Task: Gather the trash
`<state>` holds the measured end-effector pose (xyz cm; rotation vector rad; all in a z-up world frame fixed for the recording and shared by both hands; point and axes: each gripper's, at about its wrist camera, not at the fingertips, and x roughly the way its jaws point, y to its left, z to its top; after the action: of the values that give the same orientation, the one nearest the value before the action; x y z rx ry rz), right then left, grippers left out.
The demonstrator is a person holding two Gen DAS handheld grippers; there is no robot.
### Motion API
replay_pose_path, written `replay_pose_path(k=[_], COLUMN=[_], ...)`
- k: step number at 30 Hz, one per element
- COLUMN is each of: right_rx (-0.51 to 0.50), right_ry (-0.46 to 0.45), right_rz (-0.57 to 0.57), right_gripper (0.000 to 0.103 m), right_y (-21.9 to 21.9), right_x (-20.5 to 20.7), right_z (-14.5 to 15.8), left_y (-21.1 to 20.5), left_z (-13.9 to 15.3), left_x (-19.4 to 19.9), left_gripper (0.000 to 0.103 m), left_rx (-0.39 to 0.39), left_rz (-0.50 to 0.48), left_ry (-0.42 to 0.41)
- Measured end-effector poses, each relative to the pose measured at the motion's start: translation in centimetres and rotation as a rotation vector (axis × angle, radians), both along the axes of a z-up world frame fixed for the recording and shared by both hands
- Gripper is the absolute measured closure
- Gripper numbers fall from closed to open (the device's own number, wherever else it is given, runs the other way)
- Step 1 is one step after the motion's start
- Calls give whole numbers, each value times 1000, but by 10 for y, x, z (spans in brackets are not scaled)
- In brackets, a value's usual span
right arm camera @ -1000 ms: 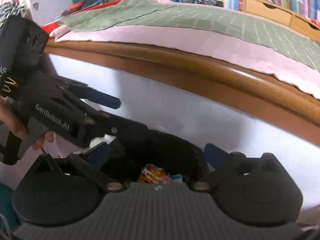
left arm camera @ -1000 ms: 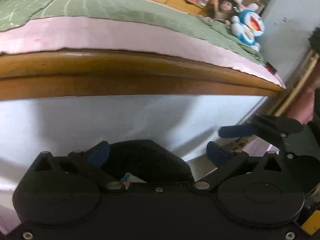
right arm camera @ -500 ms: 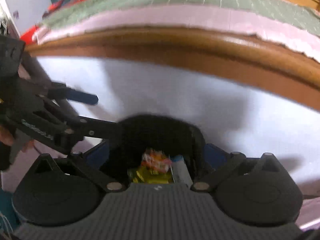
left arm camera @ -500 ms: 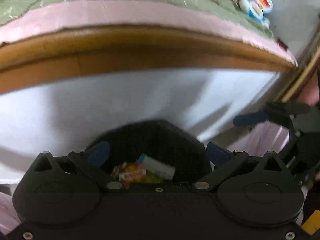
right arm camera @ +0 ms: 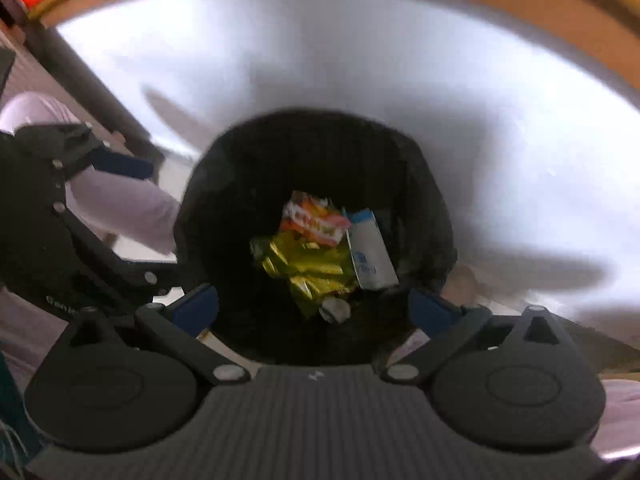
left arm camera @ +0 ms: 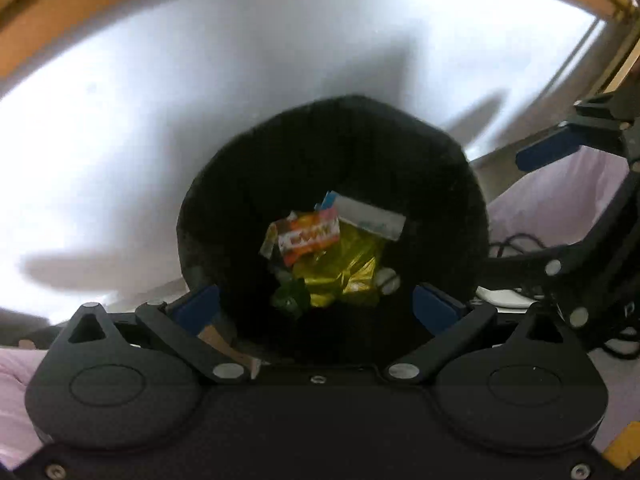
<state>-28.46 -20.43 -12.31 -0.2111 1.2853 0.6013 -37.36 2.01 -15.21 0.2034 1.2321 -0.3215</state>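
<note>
left gripper [left arm camera: 316, 304] and right gripper [right arm camera: 314, 306], both with fingers spread wide and empty, over a black bin [left arm camera: 460, 216] holding trash: gold foil [left arm camera: 340, 268], orange wrapper [left arm camera: 310, 234], white carton [right arm camera: 370, 252]; beyond, white panel [left arm camera: 200, 92], wooden rail [left arm camera: 60, 4].

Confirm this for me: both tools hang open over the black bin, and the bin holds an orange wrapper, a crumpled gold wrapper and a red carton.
Wrong on one point: the carton is white with blue print, not red, as the right wrist view shows. The rest holds: the left tool and right tool are open over the black bin, which holds an orange wrapper and a crumpled gold wrapper.
</note>
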Motion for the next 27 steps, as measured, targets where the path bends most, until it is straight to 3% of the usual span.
replay_pose_path(k=[4, 10, 27], right_rx=[-70, -58, -82], right_ry=[13, 68, 38], right_rz=[24, -4, -14], right_gripper=[0, 0, 0], right_y=[2, 0, 6], right_x=[-11, -18, -15], right_z=[-11, -24, -23], left_y=[2, 0, -1], left_z=[-6, -11, -29], left_x=[-2, -7, -4], left_gripper=[2, 2, 5], left_rx=[-34, -19, -21], left_rz=[21, 21, 47], left_ry=[29, 53, 93])
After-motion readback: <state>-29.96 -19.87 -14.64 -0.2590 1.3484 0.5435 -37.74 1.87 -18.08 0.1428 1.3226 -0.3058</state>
